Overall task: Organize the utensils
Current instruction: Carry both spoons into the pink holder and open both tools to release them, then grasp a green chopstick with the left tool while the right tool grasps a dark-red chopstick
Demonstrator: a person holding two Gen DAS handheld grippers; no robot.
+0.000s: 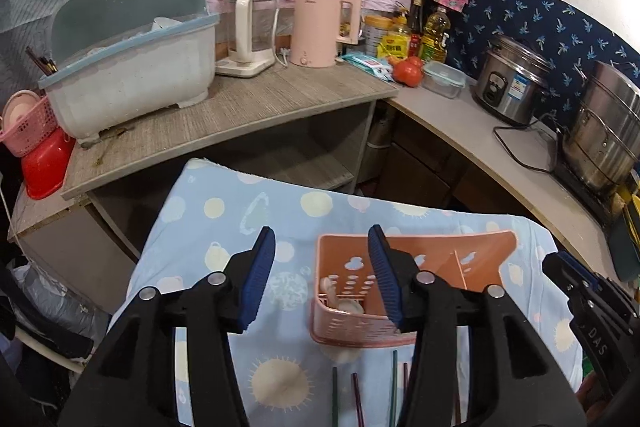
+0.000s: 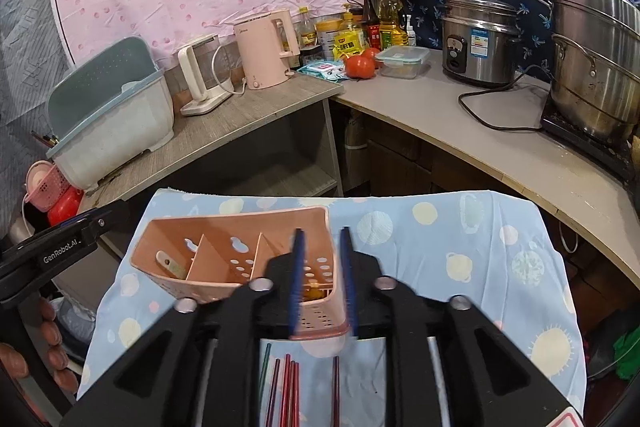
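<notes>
A pink perforated utensil caddy with dividers lies on the blue patterned cloth. A pale spoon rests in its left compartment. Several red and green chopsticks lie on the cloth in front of it. My left gripper is open and empty above the caddy's left end. In the right wrist view the caddy sits left of centre, with the chopsticks below it. My right gripper is nearly shut at the caddy's right end; the frames do not show if it pinches the wall.
A grey counter holds a dish rack bin, a glass kettle and a pink kettle. A rice cooker and steel pots stand on the white counter at right. Tomatoes and bottles sit at the corner.
</notes>
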